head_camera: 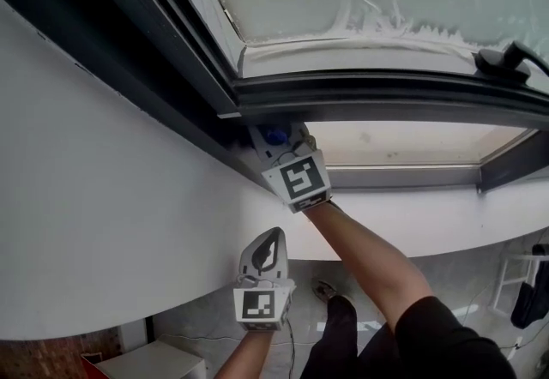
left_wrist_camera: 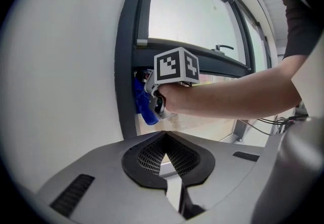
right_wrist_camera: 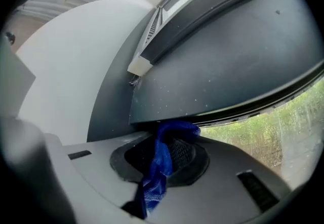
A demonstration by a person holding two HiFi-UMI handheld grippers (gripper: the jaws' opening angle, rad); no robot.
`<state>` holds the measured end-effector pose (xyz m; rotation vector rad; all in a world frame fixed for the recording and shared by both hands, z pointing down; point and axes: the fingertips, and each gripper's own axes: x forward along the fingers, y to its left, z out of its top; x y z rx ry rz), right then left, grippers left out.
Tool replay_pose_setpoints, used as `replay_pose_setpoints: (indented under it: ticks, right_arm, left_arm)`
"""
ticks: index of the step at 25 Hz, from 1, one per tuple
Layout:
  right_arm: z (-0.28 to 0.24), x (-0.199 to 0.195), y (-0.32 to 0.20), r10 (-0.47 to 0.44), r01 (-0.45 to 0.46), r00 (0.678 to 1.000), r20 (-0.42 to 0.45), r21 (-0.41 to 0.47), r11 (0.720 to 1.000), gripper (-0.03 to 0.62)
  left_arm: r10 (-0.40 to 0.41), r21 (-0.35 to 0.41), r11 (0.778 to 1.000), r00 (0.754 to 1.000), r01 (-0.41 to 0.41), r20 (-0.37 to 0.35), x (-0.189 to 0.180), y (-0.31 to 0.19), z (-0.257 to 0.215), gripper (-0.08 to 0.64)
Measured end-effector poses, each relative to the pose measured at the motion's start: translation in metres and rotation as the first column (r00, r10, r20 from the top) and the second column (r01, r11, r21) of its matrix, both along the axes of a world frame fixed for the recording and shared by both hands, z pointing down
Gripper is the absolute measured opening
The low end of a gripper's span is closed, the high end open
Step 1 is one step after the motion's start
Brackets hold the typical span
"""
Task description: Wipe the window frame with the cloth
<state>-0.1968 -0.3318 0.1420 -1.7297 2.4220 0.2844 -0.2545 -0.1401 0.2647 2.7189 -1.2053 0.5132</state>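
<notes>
At the window frame — right gripper tight on cloth, left gripper closed

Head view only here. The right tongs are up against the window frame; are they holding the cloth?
Observer: Yes, the right gripper view shows the right tongs shut on the blue cloth, which hangs between them.
Operator: Does it touch the frame?
Observer: Its bunched top meets the lower edge of the dark window frame.
Operator: And the other hand?
Observer: The left tongs are shut, with nothing between them.
</notes>
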Motion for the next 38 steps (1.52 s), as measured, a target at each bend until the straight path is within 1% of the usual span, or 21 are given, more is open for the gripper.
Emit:
replay_pose_setpoints:
  ticks: [4,7,10,13,17,19,22,25,27,29,32,35,38]
  right_arm:
    - [0.009,0.002,0.015,-0.016,0.016,0.999,-0.028,-0.009,1.0,0.032]
    - [0.012,0.006,0.033,-0.039,0.038,0.999,-0.038,-0.033,0.999,0.032]
    - [0.018,0.001,0.063,-0.084,0.081,0.993,-0.084,-0.039,0.996,0.032]
    - [0.019,0.009,0.096,-0.106,0.103,0.991,-0.085,-0.046,0.994,0.032]
    - [-0.001,0.031,0.147,-0.126,0.124,0.99,-0.067,-0.039,0.992,0.032]
    - [-0.016,0.049,0.178,-0.12,0.118,0.99,-0.077,-0.032,0.993,0.032]
    - [-0.037,0.09,0.228,-0.082,0.079,0.991,-0.106,-0.029,0.996,0.032]
    - [-0.048,0.131,0.286,-0.042,0.032,0.99,-0.138,-0.071,0.997,0.032]
    - [-0.048,0.154,0.328,-0.024,0.005,0.987,-0.162,-0.114,0.993,0.032]
    - [-0.046,0.174,0.372,-0.001,-0.024,0.987,-0.162,-0.15,0.988,0.032]
    - [-0.046,0.2,0.438,0.034,-0.058,0.989,-0.146,-0.164,0.985,0.032]
    - [-0.051,0.223,0.505,0.057,-0.079,0.988,-0.142,-0.156,0.985,0.032]
    - [-0.056,0.244,0.563,0.071,-0.095,0.985,-0.155,-0.149,0.984,0.032]
  left_arm:
    - [0.036,0.006,0.999,0.997,-0.037,0.074,-0.012,0.018,0.002,0.003]
    - [0.02,-0.008,1.0,0.996,-0.019,0.085,-0.012,0.024,0.003,0.003]
    - [0.001,-0.011,1.0,0.993,0.0,0.117,-0.013,0.032,0.001,0.003]
    - [0.018,-0.012,1.0,0.993,-0.017,0.116,-0.002,0.049,-0.002,0.003]
    - [0.069,-0.01,0.998,0.988,-0.068,0.136,0.017,0.078,-0.014,0.003]
    - [0.094,0.001,0.996,0.987,-0.095,0.133,0.031,0.092,-0.025,0.003]
    - [0.148,0.03,0.988,0.982,-0.152,0.114,0.062,0.111,-0.047,0.003]
    - [0.209,0.065,0.974,0.973,-0.216,0.101,0.1,0.132,-0.071,0.003]
    - [0.254,0.094,0.96,0.961,-0.264,0.106,0.127,0.152,-0.086,0.003]
    - [0.302,0.123,0.94,0.945,-0.317,0.129,0.153,0.178,-0.098,0.003]
    - [0.359,0.148,0.914,0.923,-0.378,0.139,0.186,0.225,-0.106,0.003]
    - [0.368,0.165,0.906,0.919,-0.389,0.145,0.212,0.277,-0.121,0.003]
    - [0.354,0.223,0.902,0.929,-0.37,0.109,0.239,0.324,-0.147,0.003]
